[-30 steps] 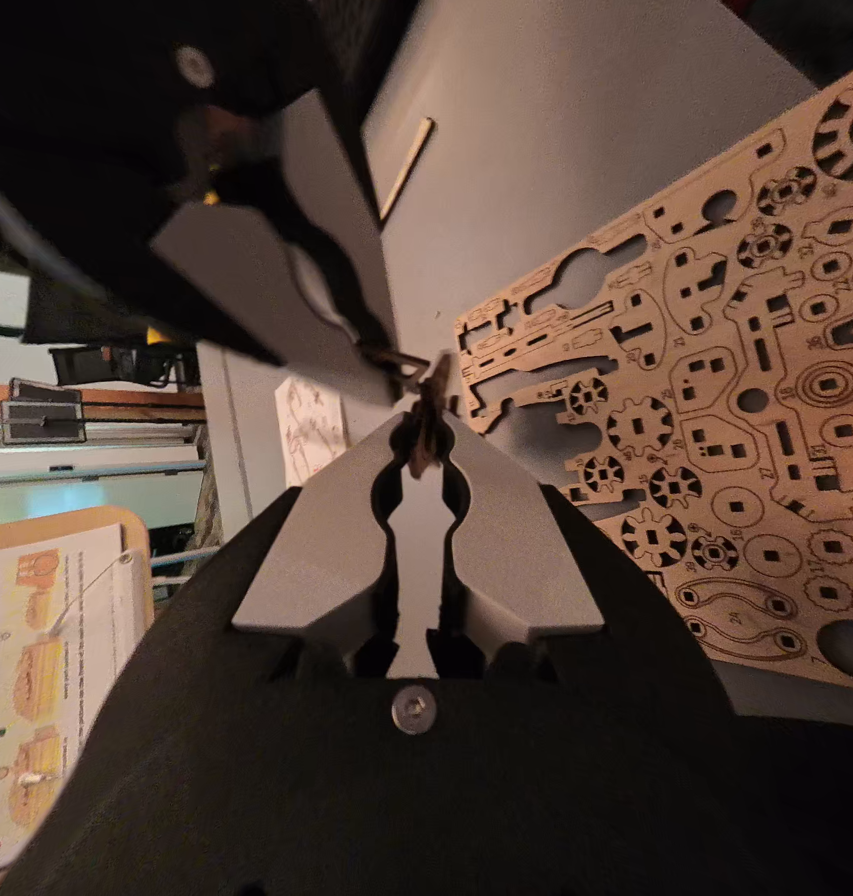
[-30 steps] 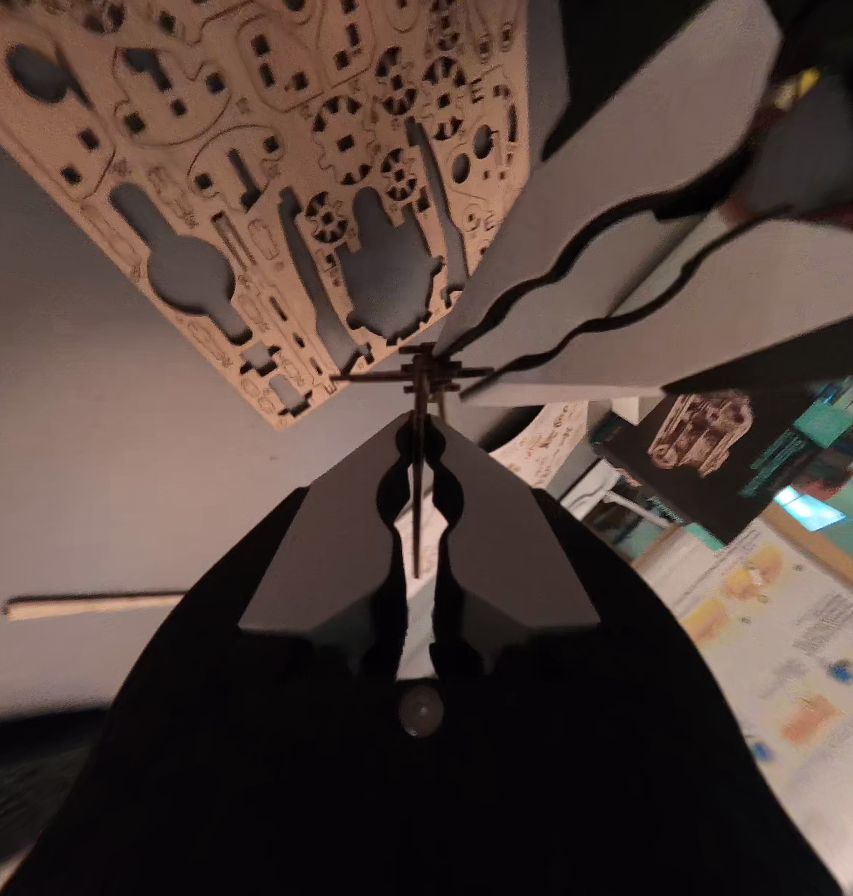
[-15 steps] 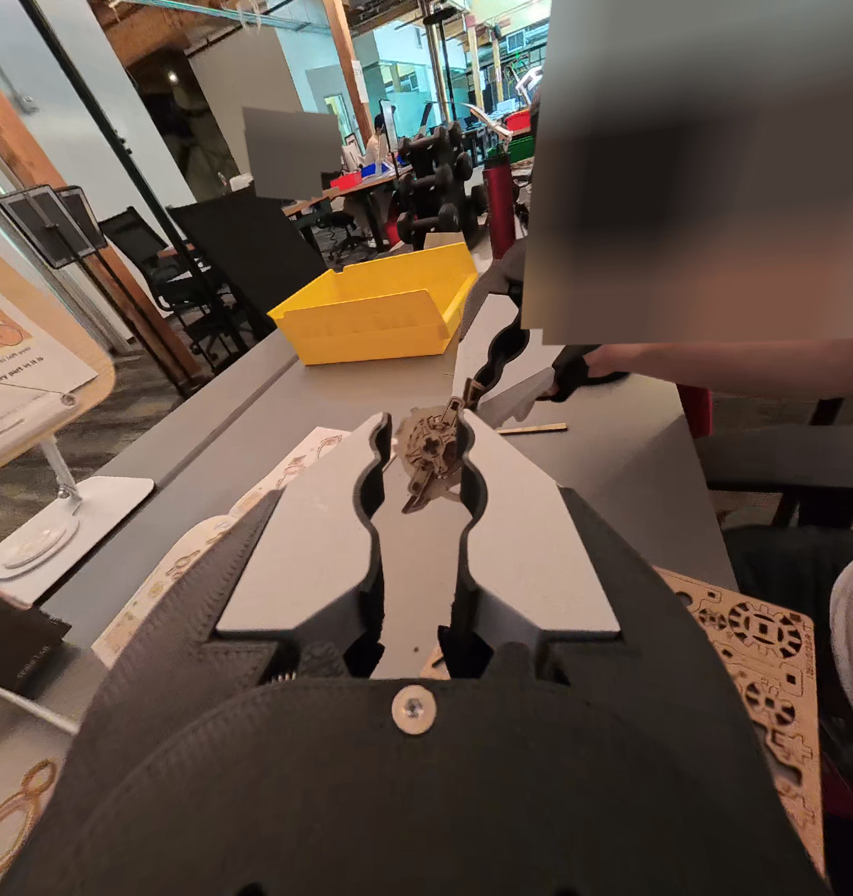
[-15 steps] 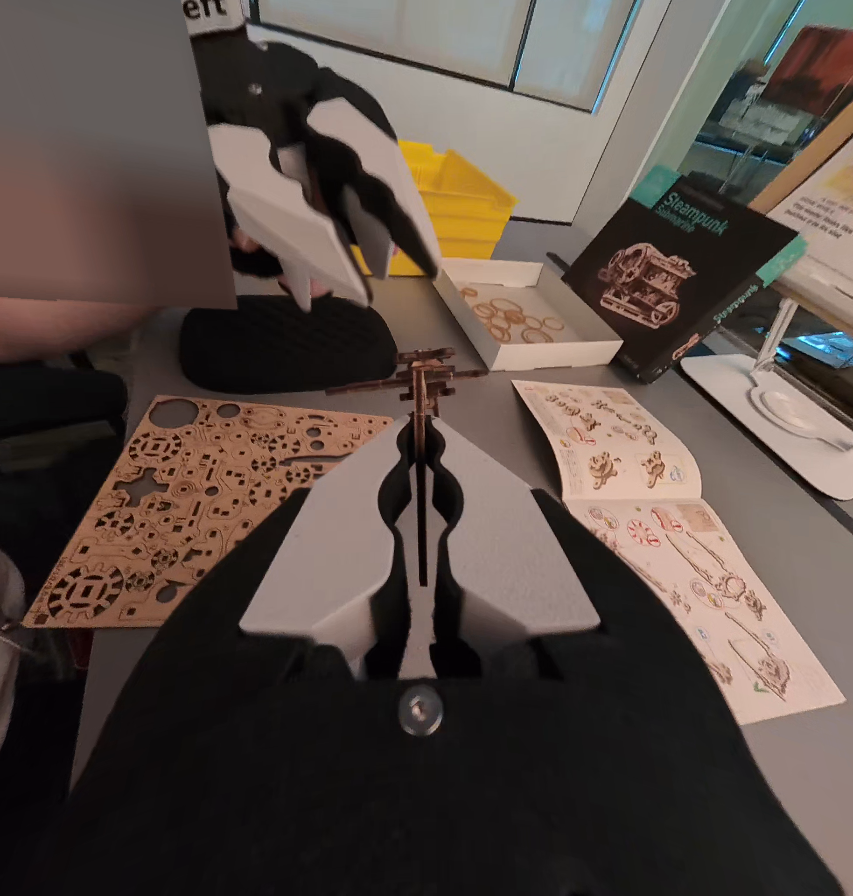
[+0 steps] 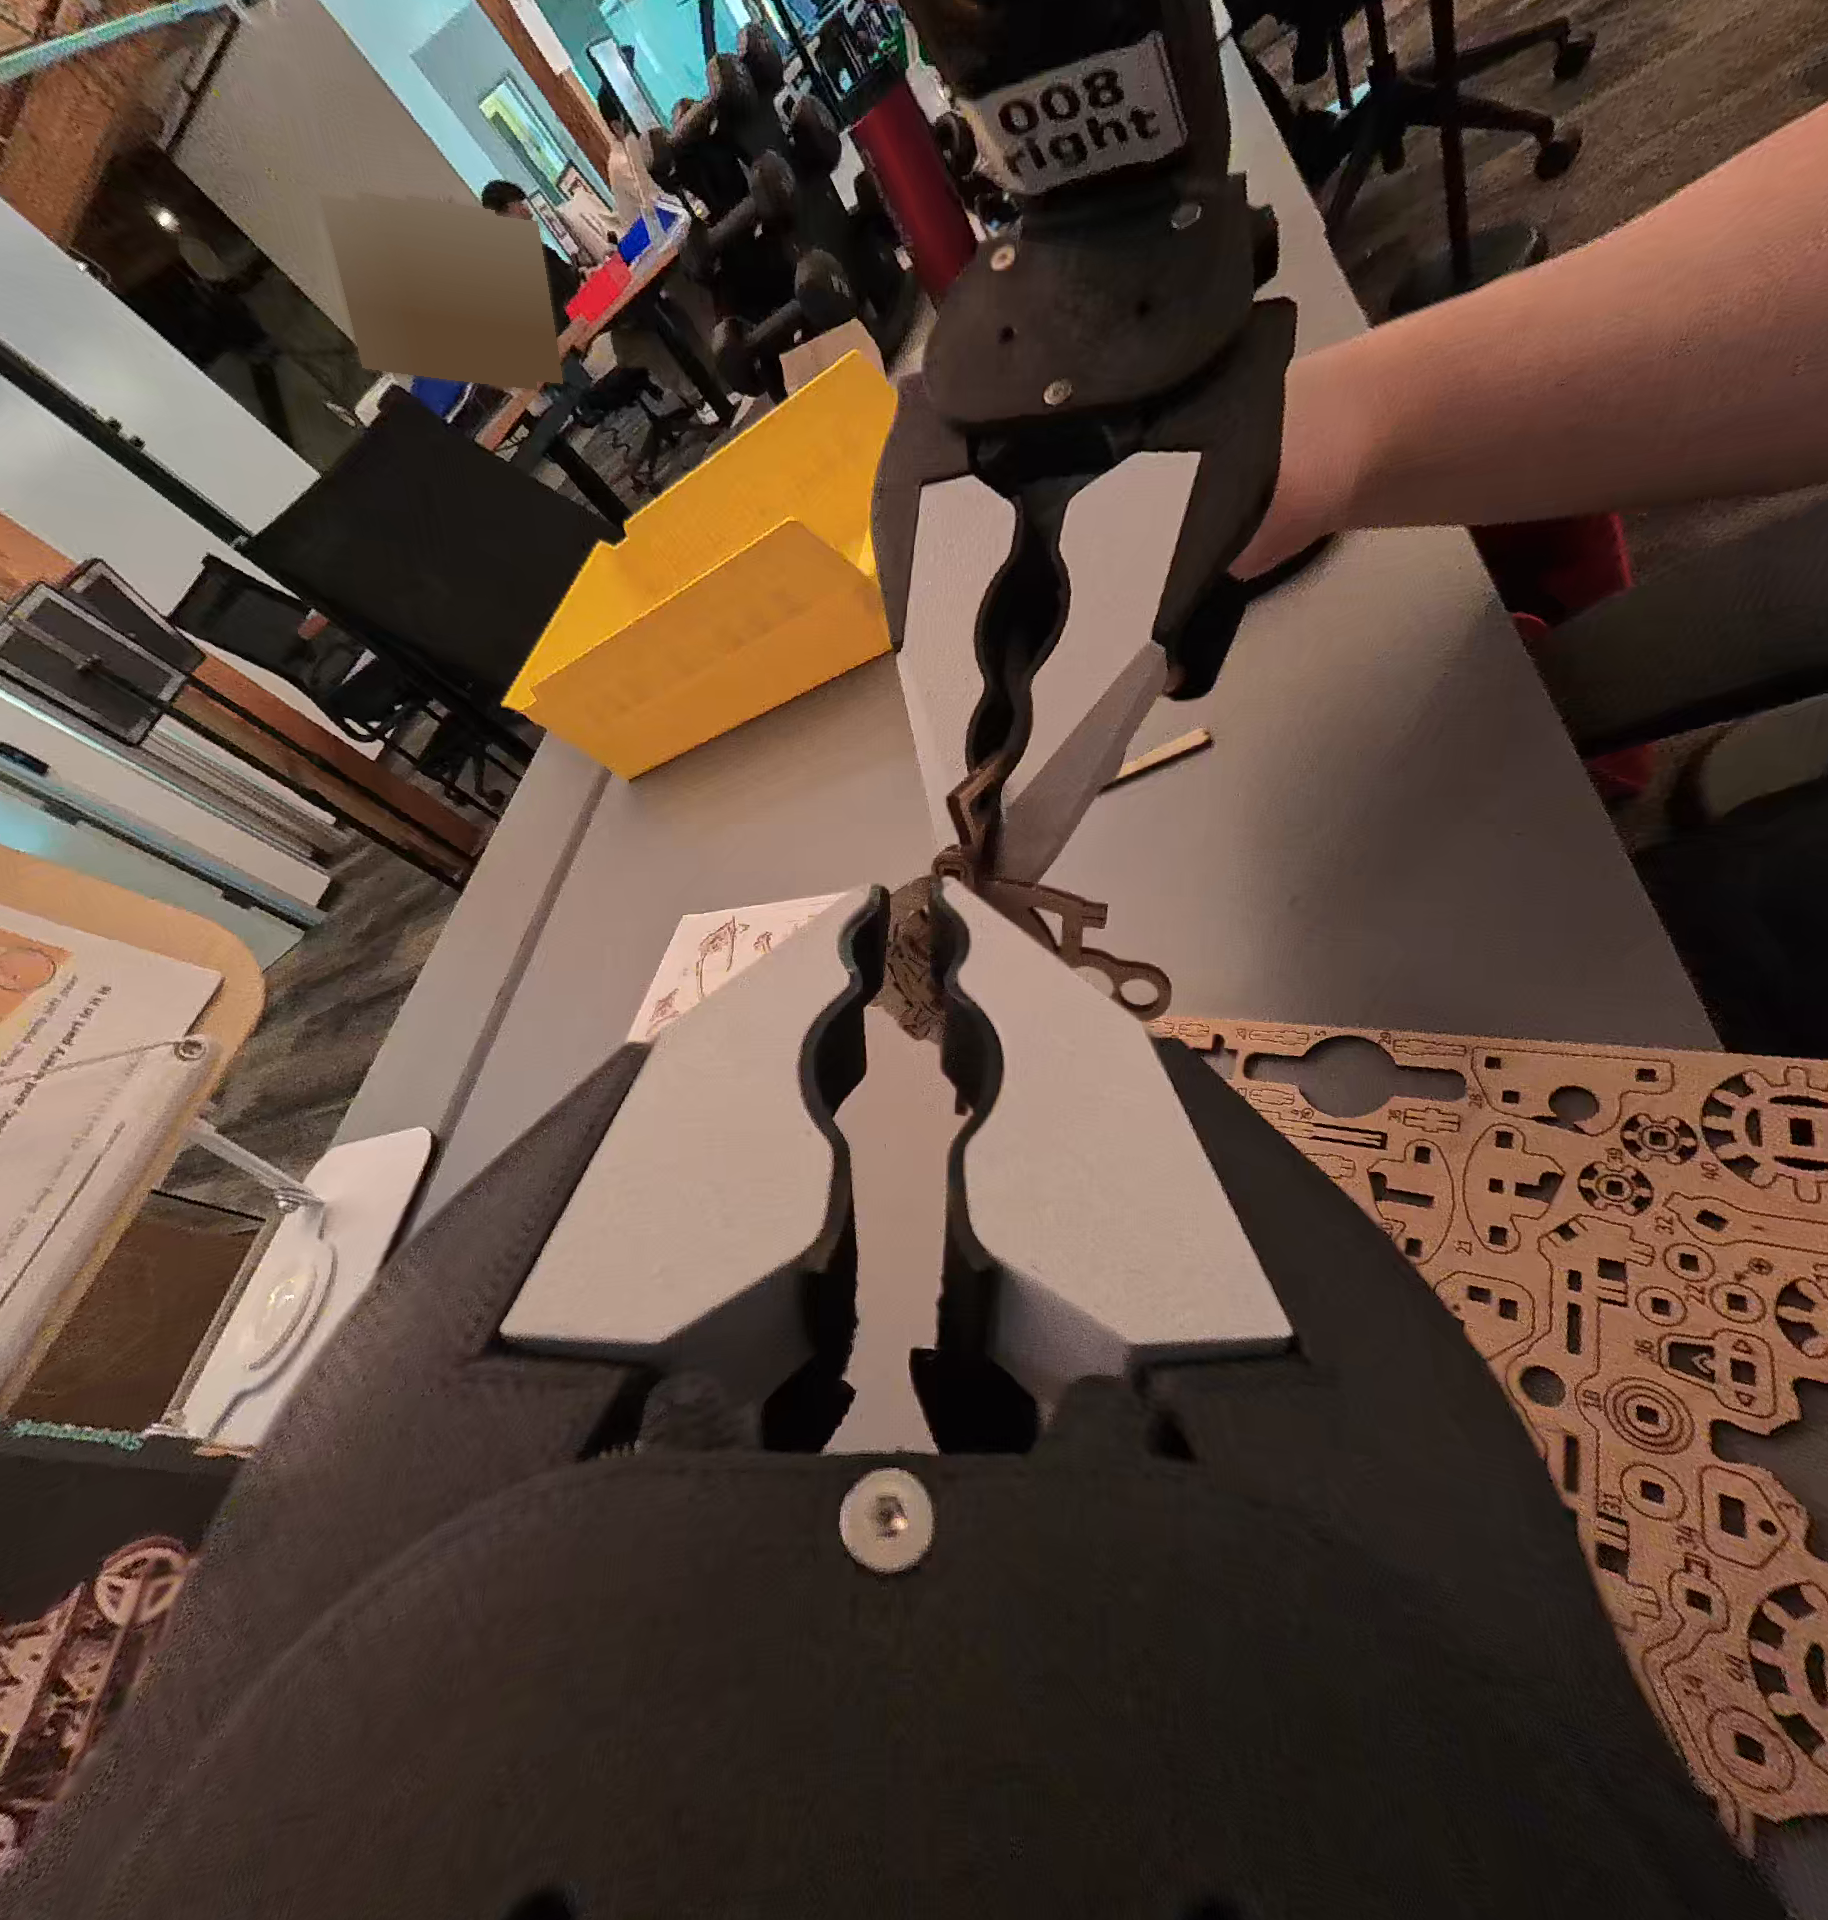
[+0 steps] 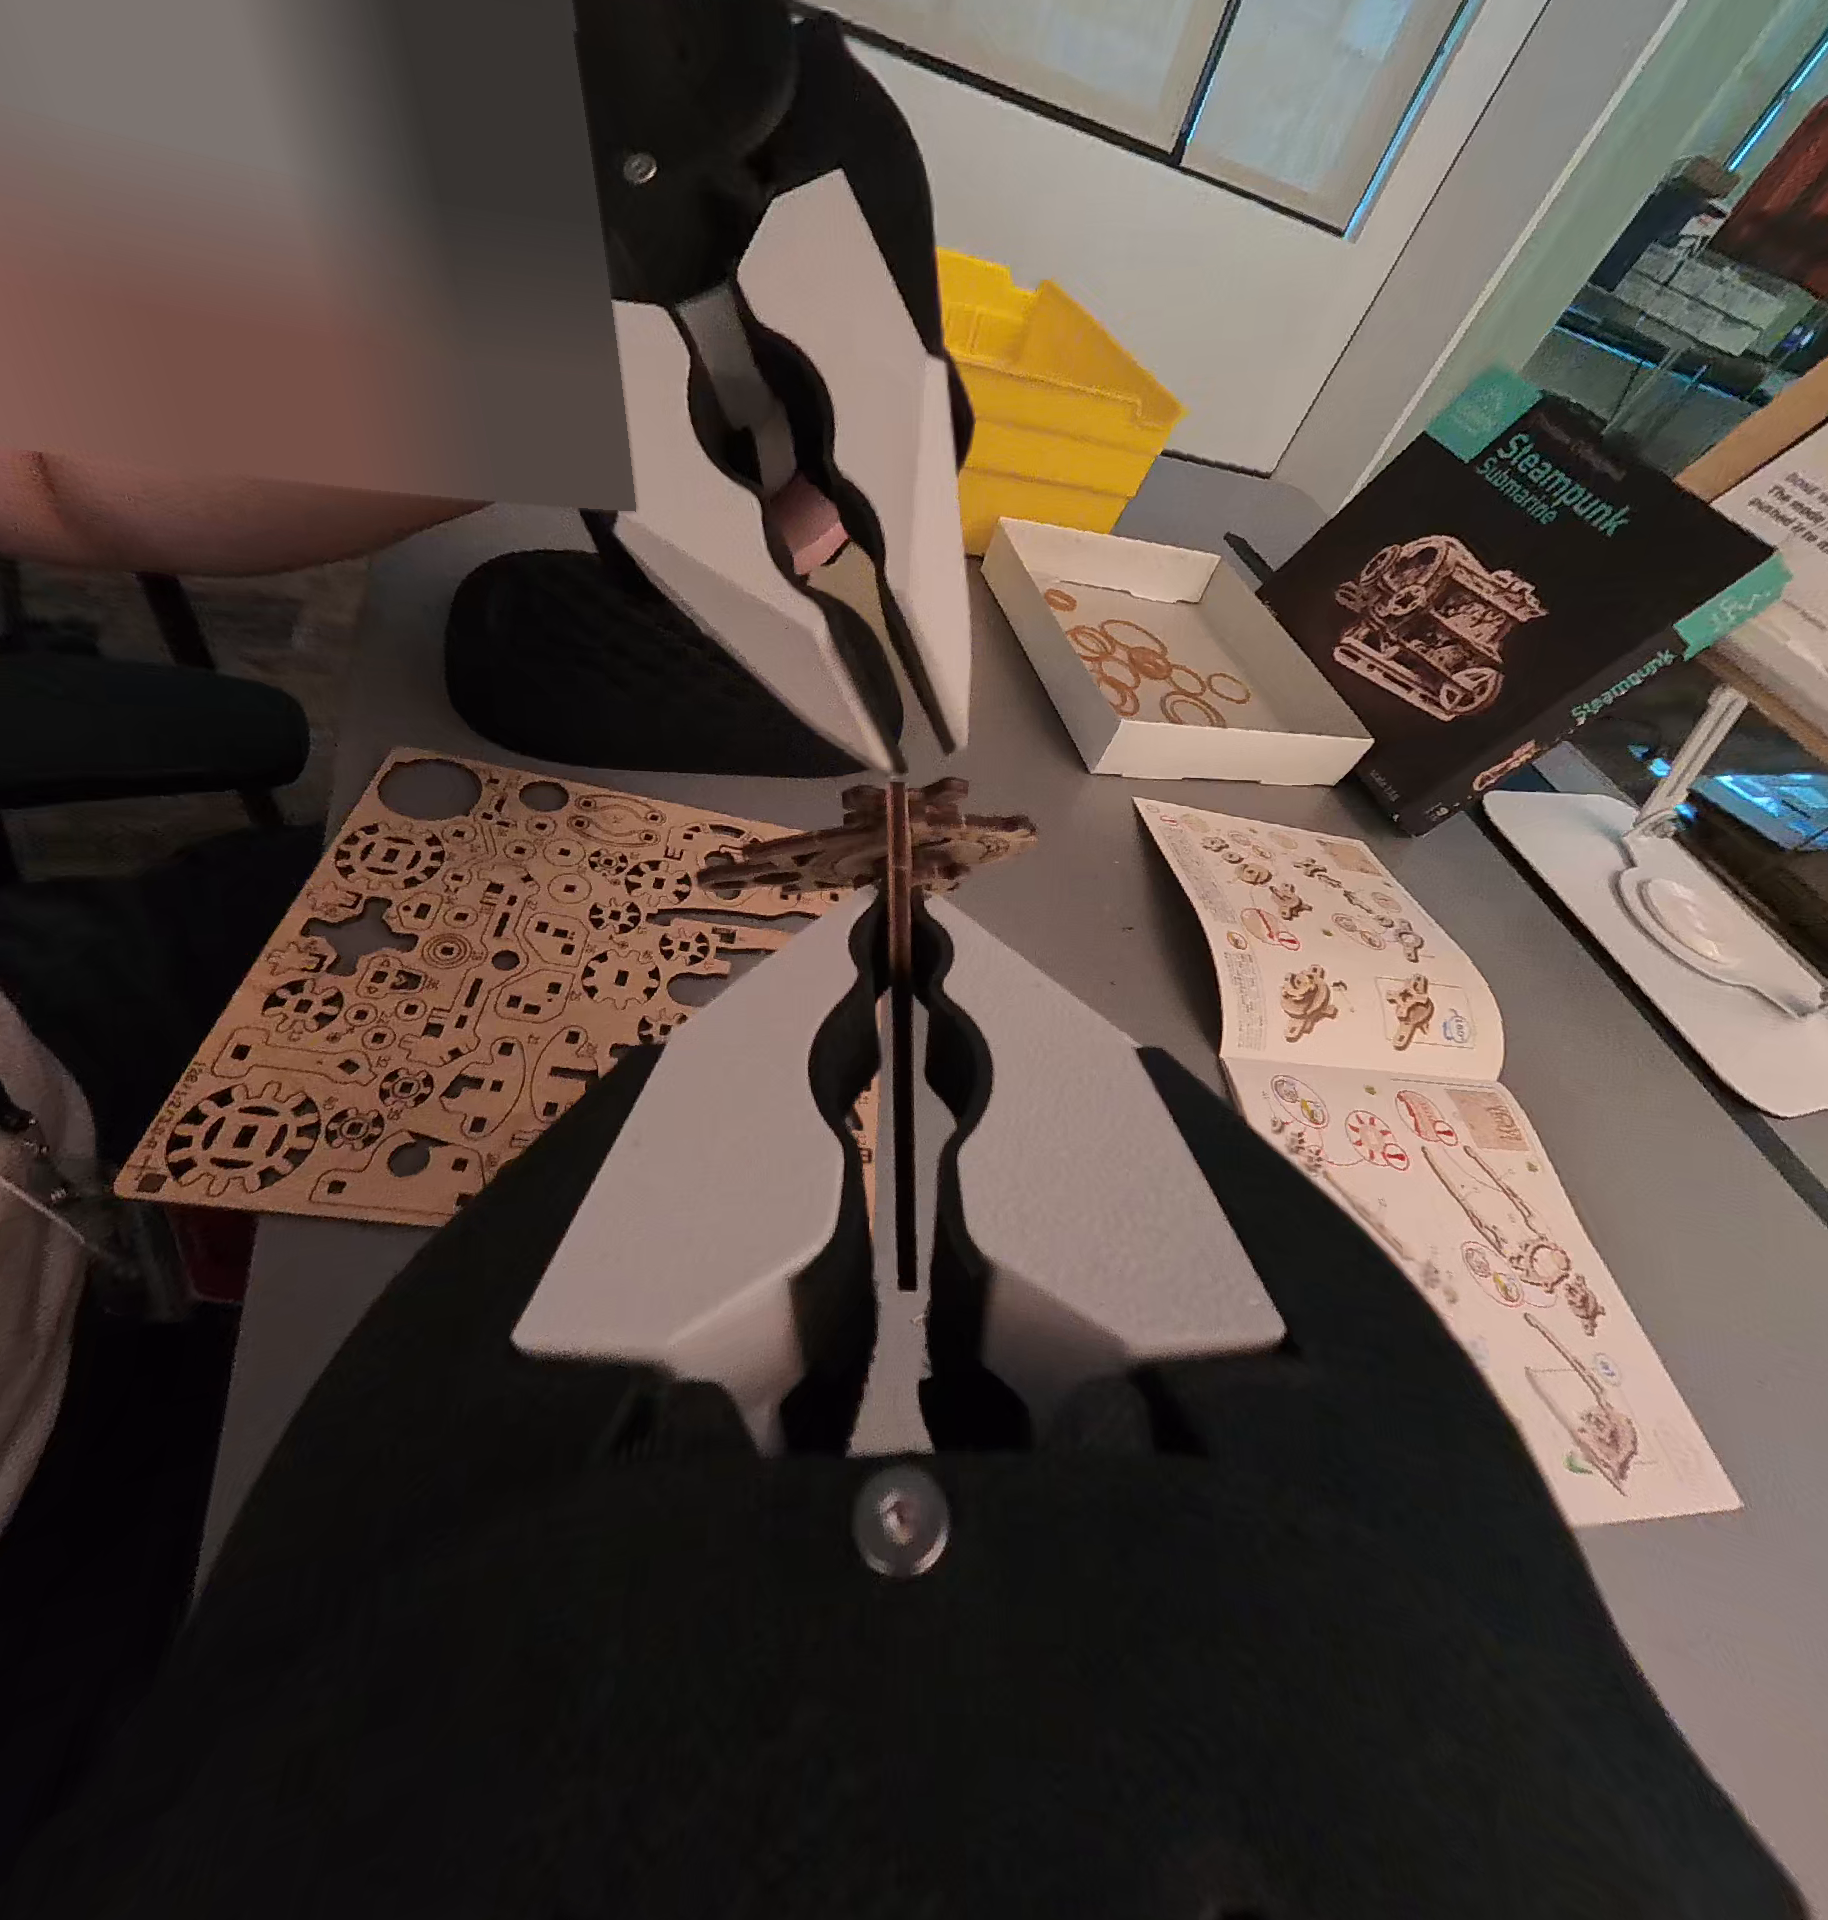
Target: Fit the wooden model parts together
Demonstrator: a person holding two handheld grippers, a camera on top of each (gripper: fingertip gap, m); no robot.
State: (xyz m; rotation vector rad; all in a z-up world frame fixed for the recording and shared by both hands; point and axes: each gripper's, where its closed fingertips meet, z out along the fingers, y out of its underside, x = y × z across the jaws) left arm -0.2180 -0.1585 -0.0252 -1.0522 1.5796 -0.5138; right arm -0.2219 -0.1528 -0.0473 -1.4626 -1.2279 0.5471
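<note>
L gripper [image 5: 908,914] jaws clenched on small brown wooden gear assy [image 5: 915,971] | R gripper [image 6: 894,914] jaws clenched on thin flat wooden strip [image 6: 897,883] | tips meet above grey surface [image 6: 1097,914]

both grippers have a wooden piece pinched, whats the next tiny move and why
Probably ease the right gripper forward, pressing its thin flat wooden strip further into the dark gear-shaped wooden assembly that the left gripper clamps. The two parts already meet edge to face above the grey table, but whether they are fully seated is unclear.
</note>
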